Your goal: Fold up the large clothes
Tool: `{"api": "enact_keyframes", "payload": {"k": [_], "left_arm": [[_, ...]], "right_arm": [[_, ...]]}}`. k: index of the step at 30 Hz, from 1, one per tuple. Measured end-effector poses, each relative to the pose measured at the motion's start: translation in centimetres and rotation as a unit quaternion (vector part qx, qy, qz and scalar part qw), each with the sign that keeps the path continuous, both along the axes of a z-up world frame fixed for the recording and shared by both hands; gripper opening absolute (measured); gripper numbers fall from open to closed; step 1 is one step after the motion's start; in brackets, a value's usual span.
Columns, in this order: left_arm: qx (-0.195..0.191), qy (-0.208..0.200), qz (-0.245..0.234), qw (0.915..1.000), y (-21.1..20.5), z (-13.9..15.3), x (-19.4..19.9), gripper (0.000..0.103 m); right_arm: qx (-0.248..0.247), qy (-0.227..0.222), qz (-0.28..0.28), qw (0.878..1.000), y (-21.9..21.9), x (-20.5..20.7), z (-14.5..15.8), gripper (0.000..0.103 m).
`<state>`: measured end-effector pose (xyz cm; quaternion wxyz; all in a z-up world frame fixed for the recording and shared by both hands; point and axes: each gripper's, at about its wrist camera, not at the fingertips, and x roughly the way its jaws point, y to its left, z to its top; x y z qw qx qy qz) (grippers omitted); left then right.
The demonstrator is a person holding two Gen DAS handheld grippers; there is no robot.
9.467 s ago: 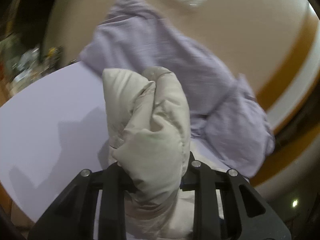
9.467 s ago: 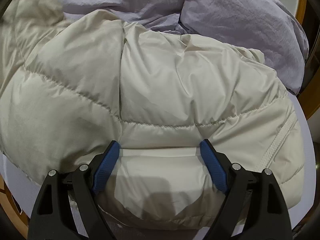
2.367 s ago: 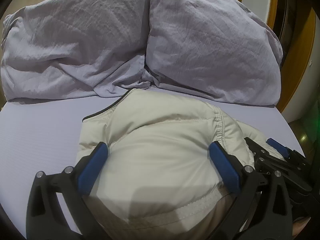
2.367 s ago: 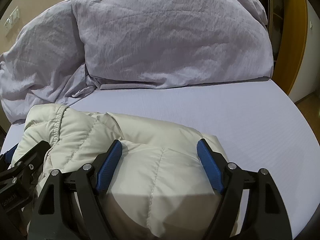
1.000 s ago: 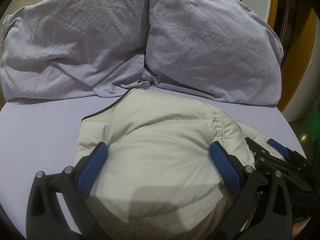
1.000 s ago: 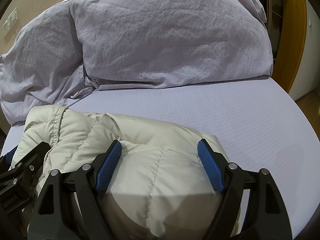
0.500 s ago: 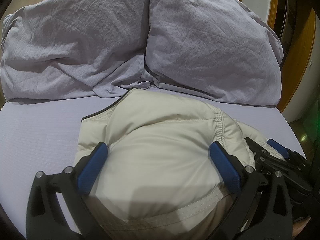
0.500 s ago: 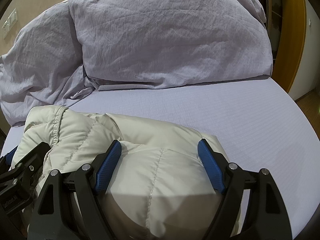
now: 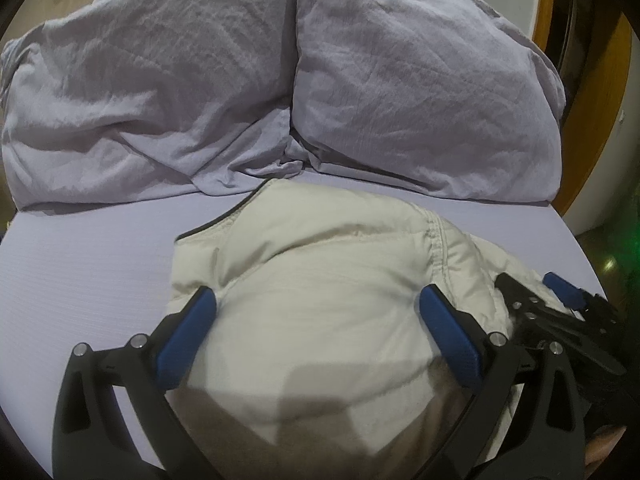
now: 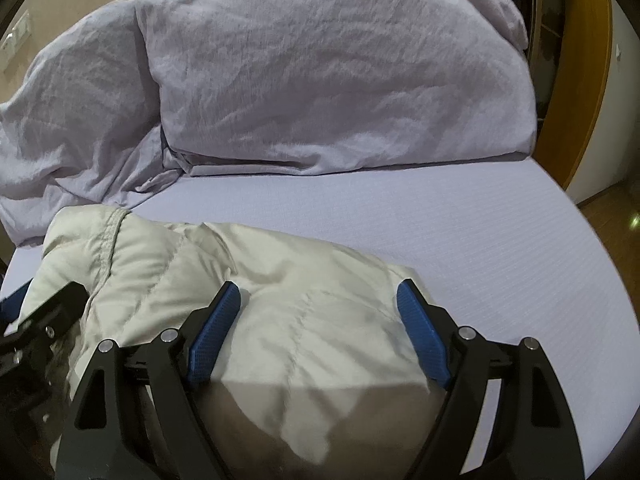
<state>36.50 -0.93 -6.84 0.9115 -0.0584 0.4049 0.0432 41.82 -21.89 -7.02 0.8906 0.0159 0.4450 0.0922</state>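
Observation:
A cream quilted puffer jacket (image 9: 320, 264) lies bundled into a compact fold on the lilac bed sheet (image 9: 80, 260). My left gripper (image 9: 318, 312) straddles its left part, jaws wide, blue pads (image 9: 192, 328) against the puffy sides. In the right wrist view the same jacket (image 10: 280, 276) bulges up between the wide jaws of my right gripper (image 10: 318, 304), whose right pad (image 10: 420, 328) sits at the bundle's edge. Each gripper shows in the other's view: the right gripper (image 9: 560, 320) at the right, the left gripper (image 10: 40, 320) at the left. The jacket's underside is hidden.
Two crumpled lilac pillows (image 9: 400, 80) and bedding (image 9: 140, 100) lie against the head of the bed just beyond the jacket. Bare sheet (image 10: 460, 220) stretches to the right of the bundle. A wooden door frame (image 10: 584, 80) and floor border the bed's right edge.
Nothing has visibly moved over the last seconds; both grippers stay on the folded bundle. Much earlier the jacket was spread wider and the left gripper held a bunched part up.

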Motion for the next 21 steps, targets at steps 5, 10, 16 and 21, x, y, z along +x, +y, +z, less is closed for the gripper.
{"api": "enact_keyframes", "payload": {"k": [5, 10, 16, 21], "left_arm": [[-0.029, -0.001, 0.002, 0.9996, 1.7, 1.1, -2.1, 0.101], [-0.049, 0.008, 0.012, 0.9987, 2.4, 0.6, -3.3, 0.101], [-0.046, 0.005, 0.022, 0.9987, 2.1, -0.3, -3.5, 0.101], [-0.04, -0.002, 0.023, 0.999, 1.9, -0.9, -3.7, 0.101]], "right_arm": [[0.021, -0.016, 0.01, 1.0, -1.6, -2.5, 1.6, 0.081], [0.032, -0.012, 0.012, 0.999, -2.0, -3.8, 1.4, 0.081], [0.043, 0.002, 0.011, 0.999, -2.0, -3.9, 0.0, 0.081], [0.057, 0.002, 0.008, 0.998, -2.2, -4.1, -0.8, 0.081]]}}
